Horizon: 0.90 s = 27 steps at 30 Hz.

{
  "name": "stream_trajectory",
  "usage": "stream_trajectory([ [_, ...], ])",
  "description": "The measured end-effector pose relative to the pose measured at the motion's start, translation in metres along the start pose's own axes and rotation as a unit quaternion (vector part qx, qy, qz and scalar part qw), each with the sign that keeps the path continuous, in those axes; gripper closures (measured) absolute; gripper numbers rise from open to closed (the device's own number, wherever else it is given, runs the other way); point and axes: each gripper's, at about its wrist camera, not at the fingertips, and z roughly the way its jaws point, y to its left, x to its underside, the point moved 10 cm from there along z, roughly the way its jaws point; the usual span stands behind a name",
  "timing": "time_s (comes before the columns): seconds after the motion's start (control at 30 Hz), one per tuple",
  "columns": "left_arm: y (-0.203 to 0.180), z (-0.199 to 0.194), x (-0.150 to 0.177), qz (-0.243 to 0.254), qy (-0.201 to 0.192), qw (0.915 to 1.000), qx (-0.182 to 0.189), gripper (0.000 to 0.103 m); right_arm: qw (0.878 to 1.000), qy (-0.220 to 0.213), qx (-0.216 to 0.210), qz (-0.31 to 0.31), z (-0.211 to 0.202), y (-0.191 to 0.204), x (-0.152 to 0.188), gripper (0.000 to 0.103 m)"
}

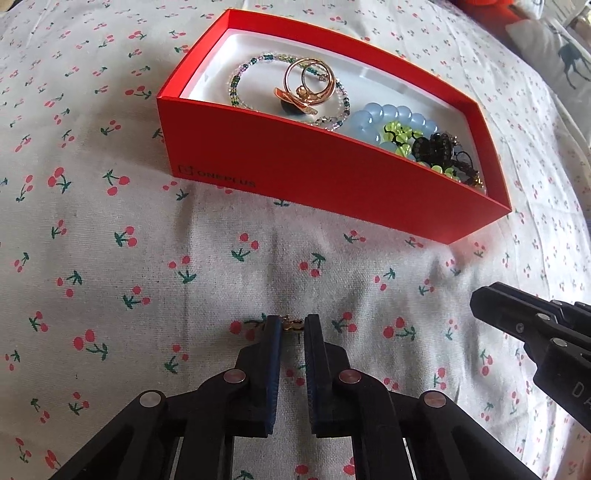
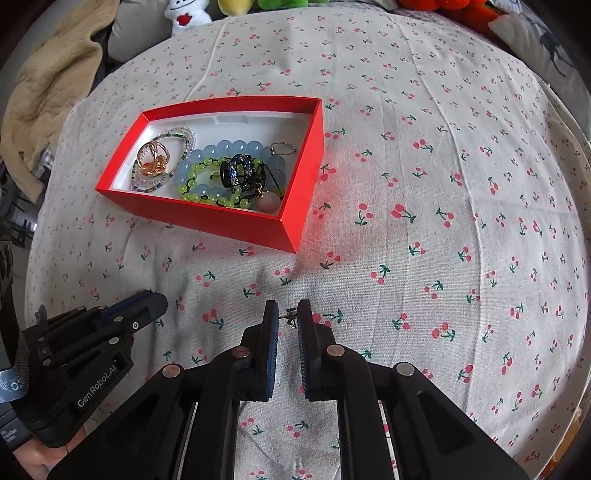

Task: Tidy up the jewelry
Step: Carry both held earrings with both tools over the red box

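A red OnePlus box lies open on the cherry-print cloth and holds a gold ring, a thin beaded bracelet, a blue bead bracelet, a green bead bracelet and dark pieces. It also shows in the right wrist view. My left gripper is shut on a small gold piece in front of the box. My right gripper is shut on a small dark metal piece right of the left gripper.
The cherry-print cloth covers the whole surface. Plush toys and a beige blanket lie along the far edge. A deer-print pillow sits at the far right. The right gripper's side shows at the right of the left wrist view.
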Motion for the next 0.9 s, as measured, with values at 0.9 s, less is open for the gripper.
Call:
stream_trajectory([
  [0.9, 0.018, -0.062, -0.078, -0.018, -0.119, 0.9921, 0.036, 0.096, 0.994, -0.095, -0.056, 0.022, -0.038, 0.027, -0.05, 0.092],
])
